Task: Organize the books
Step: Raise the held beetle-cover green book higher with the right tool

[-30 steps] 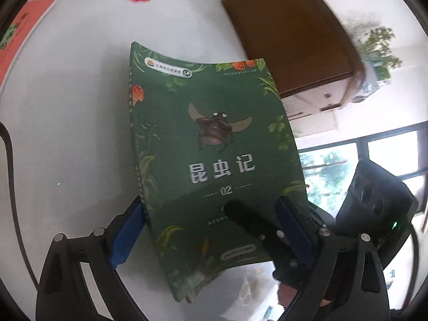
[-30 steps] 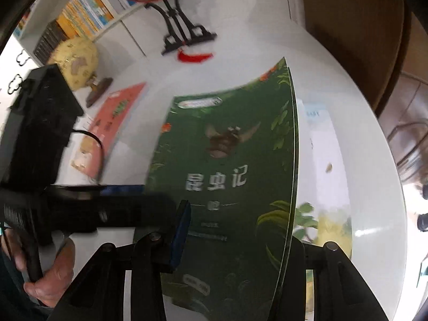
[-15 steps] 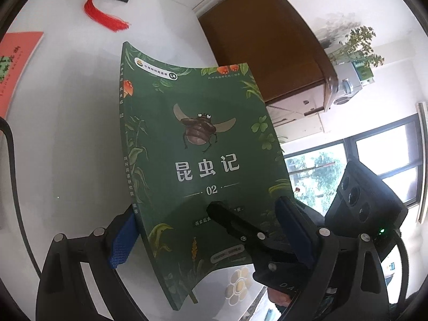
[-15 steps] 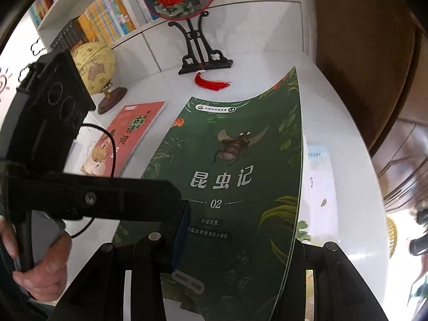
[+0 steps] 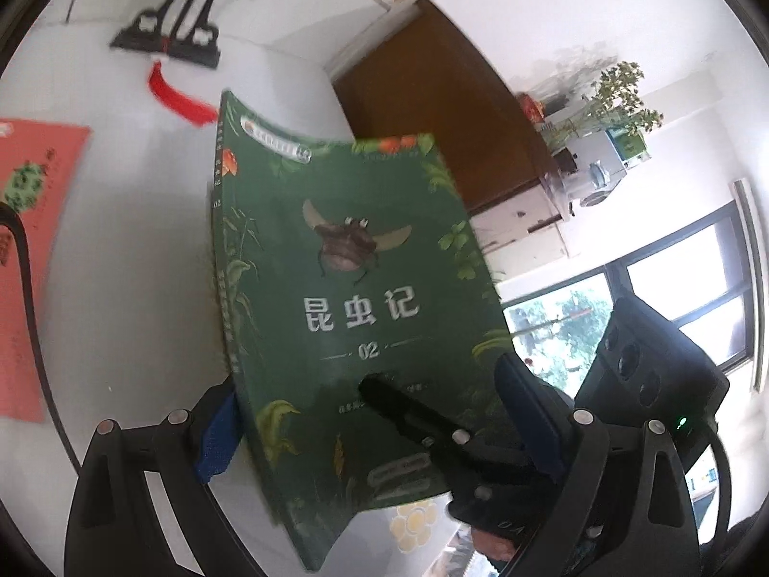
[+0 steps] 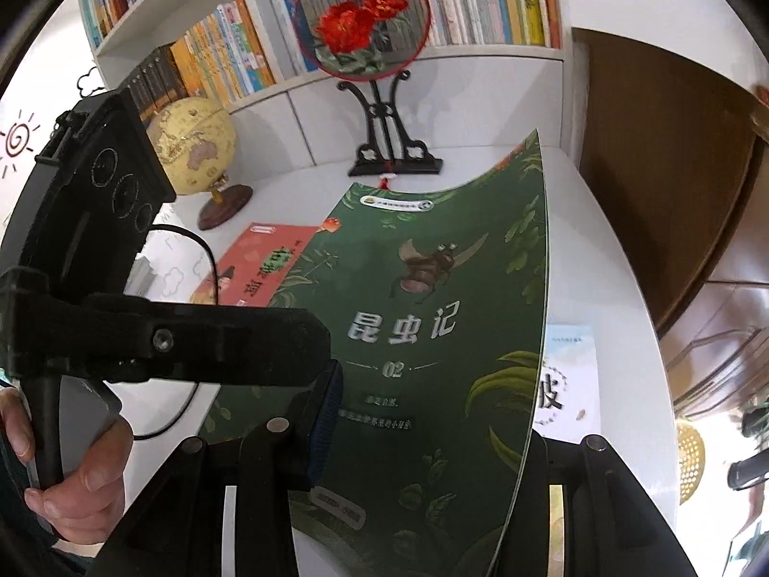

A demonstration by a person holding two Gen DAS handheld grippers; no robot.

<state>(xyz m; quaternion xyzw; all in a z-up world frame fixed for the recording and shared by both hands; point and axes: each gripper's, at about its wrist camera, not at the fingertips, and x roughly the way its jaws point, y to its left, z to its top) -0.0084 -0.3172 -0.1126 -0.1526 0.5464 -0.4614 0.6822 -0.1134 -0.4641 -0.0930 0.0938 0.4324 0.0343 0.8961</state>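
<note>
Both tongs had hold of the same thing, a thin green paperback with a flying beetle and white Chinese title on its cover (image 5: 355,317). The left tongs (image 5: 379,423) stood with their blue pads wide apart, one pad against the spine edge and the other off the opposite edge, so they bracketed the book rather than pinched it. The right tongs (image 6: 427,437) also stood astride it; the far finger was hidden behind the cover, so I cannot tell whether they were truly clamped on it.

Compared with a second earlier, the book had been raised and tipped up off the white desk (image 6: 610,259). Then only the desk surface and the red tassel (image 5: 178,96) showed past its top edge; now the bookshelf packed with upright books (image 6: 230,62), the round embroidered fan on its black stand (image 6: 365,24) and the yellow globe (image 6: 197,144) had come into the right wrist view. The cover was bowed, so the book was carried in the air above the desk's right side, over a pale book (image 6: 569,375) lying near that edge, while the orange picture book (image 6: 259,264) lay flat toward the left.

That suggested a lift toward the shelf was under way, with placing not yet done. The soft cover would likely flex.
</note>
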